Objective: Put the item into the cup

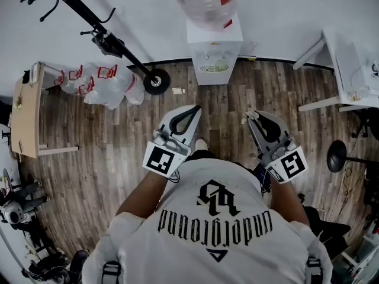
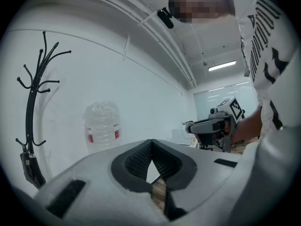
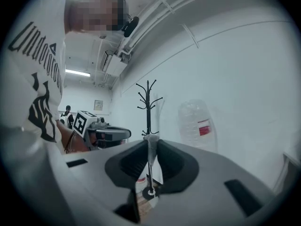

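I stand over a wooden floor and hold both grippers out at waist height. My left gripper point(image 1: 195, 107) point(image 2: 151, 143) is shut, its dark pads meeting at the tips with nothing between them. My right gripper point(image 1: 249, 116) point(image 3: 151, 142) is closed on a small pale item point(image 3: 151, 147), a thin sliver pinched at the very tips; I cannot tell what it is. Each gripper appears in the other's view, the right point(image 2: 214, 125) and the left point(image 3: 101, 133), level with one another. No cup shows in any view.
A water dispenser point(image 1: 214, 58) with a large bottle point(image 2: 101, 126) point(image 3: 195, 124) stands against the wall ahead. A black coat rack point(image 1: 89, 16) point(image 3: 148, 102) and plastic bags point(image 1: 100, 83) are at the left, near a wooden table point(image 1: 26, 114). A white desk point(image 1: 349, 70) is at the right.
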Motion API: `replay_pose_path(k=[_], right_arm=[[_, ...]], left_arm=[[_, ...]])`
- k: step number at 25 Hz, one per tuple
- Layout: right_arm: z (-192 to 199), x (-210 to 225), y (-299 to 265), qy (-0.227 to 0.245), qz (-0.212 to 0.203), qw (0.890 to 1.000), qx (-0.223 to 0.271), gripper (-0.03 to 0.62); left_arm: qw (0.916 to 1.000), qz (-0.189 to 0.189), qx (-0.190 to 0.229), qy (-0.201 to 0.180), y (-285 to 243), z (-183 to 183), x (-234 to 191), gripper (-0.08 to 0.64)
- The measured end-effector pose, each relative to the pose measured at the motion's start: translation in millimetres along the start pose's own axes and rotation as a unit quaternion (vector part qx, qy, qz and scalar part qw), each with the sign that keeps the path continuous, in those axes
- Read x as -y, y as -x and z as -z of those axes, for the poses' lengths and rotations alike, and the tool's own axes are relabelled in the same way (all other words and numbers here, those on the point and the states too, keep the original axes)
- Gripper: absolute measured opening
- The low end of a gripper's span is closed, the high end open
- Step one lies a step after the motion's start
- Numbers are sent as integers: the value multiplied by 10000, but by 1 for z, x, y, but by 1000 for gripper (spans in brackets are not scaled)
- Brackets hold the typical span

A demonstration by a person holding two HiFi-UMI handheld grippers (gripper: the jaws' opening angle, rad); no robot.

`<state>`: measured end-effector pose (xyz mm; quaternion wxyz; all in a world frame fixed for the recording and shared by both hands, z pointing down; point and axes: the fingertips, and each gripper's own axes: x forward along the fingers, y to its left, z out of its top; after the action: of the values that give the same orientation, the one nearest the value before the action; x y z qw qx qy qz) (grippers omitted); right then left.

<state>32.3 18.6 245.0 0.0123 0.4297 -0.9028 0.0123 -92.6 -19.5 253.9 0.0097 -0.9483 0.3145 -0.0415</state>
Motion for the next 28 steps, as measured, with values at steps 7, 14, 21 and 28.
replay_pose_path(k=[7,14,21,28], right_arm=[[2,29,-44,-31,243,9997,-38,63],[29,75,-74,-76,210,9995,-237,66],[83,136,-113,-347,-144,9976,-579,66],[151,184,-156,-459,-504,9921,-1057,67]], left_arm=[[9999,116,-70,47,-20,10,-46,6],[9996,22,-205,196,-55,30,-66,6],[9981,-334,-461,248,-106,58,-90,8],[9939,-660,-782,406,-156,106,-117,8]])
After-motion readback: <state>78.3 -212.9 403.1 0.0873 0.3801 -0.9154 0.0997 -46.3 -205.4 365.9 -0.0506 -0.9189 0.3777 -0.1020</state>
